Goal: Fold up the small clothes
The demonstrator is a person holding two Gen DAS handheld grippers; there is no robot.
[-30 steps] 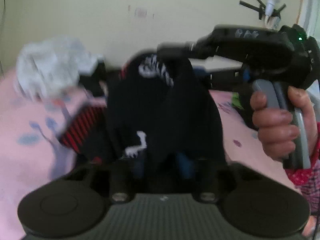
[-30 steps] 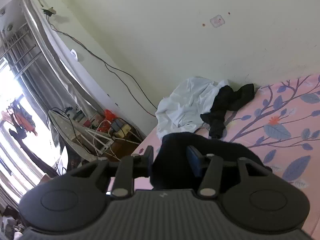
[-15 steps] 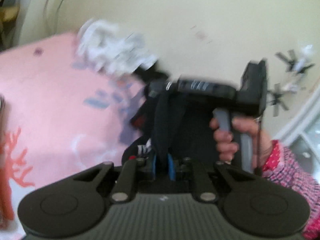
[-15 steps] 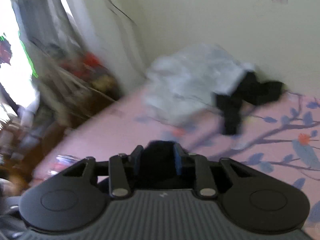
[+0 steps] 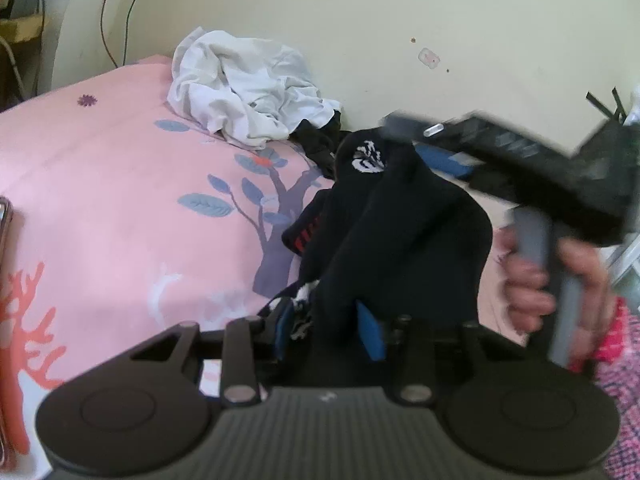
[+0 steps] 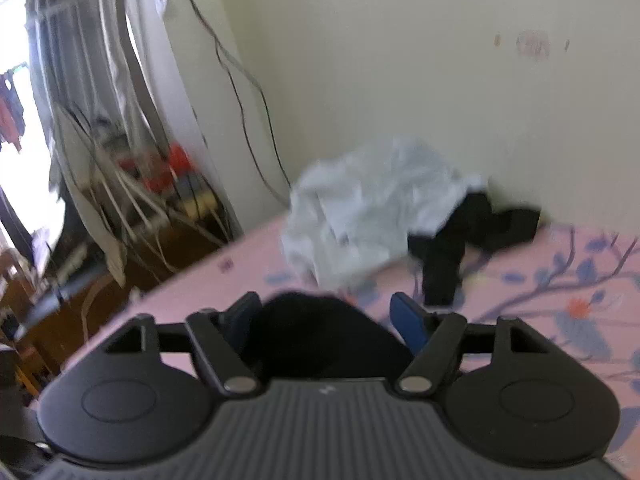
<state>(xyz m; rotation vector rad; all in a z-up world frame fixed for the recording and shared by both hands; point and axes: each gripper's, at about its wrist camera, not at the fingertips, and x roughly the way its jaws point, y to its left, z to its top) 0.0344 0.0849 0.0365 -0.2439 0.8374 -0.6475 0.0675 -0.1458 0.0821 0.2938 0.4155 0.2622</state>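
Gripping a black sock (image 5: 404,236) at both ends: left gripper (image 5: 330,330) has its blue pads set partly apart with the sock's lower end bunched between them, fabric filling the gap. Right gripper (image 5: 404,130) is seen from the left wrist view, blurred, fingertips at the sock's top edge where the cloth folds over them. In the right wrist view the right gripper (image 6: 326,316) shows blue pads fairly wide with a black mound of sock between them; contact with the left pad looks likely, the right pad stands a little off the cloth.

Sock hangs off the bed, stretched diagonally between the two grippers, draped in soft folds. White logo patch near the top; a red-striped part shows behind it on the left side, white print near the lower end.

Right hand (image 5: 556,292) wraps the grey handle, gripper body angled down-left toward the sock; pink-red sleeve at the wrist.

Pink bedsheet (image 5: 120,208) with tree and leaf print lies below. Crumpled white garment (image 5: 244,88) sits by the wall, a black garment (image 6: 460,240) just beside it, touching.
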